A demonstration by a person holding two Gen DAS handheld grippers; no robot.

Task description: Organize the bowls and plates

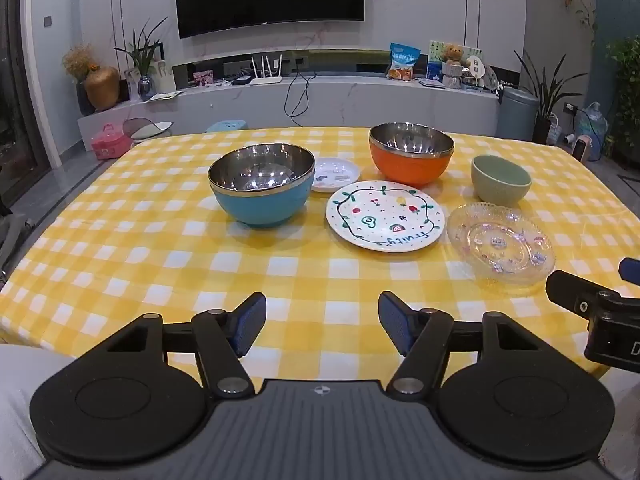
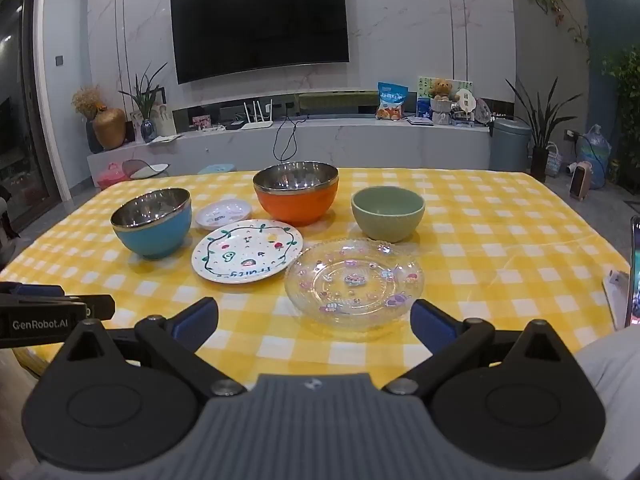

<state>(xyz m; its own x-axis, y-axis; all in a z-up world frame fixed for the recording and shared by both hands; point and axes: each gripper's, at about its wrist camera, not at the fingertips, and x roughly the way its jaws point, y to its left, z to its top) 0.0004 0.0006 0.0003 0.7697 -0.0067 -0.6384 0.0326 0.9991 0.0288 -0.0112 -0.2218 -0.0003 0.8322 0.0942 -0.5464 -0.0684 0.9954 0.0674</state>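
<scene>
On the yellow checked tablecloth (image 1: 160,248) stand a blue steel-lined bowl (image 1: 262,190) (image 2: 154,226), an orange steel-lined bowl (image 1: 412,154) (image 2: 297,194) and a green ceramic bowl (image 1: 500,180) (image 2: 387,213). Between them lie a small white dish (image 1: 336,172) (image 2: 224,212), a white fruit-painted plate (image 1: 385,215) (image 2: 247,250) and a clear glass plate (image 1: 501,242) (image 2: 354,282). My left gripper (image 1: 322,326) is open and empty over the near table edge. My right gripper (image 2: 314,322) is open and empty, just short of the glass plate.
A phone (image 2: 632,272) stands at the table's right edge. Beyond the table is a low TV bench (image 1: 320,100) with a router, vases and snacks, and a bin (image 1: 516,114). The right gripper's body shows at the right of the left wrist view (image 1: 600,312).
</scene>
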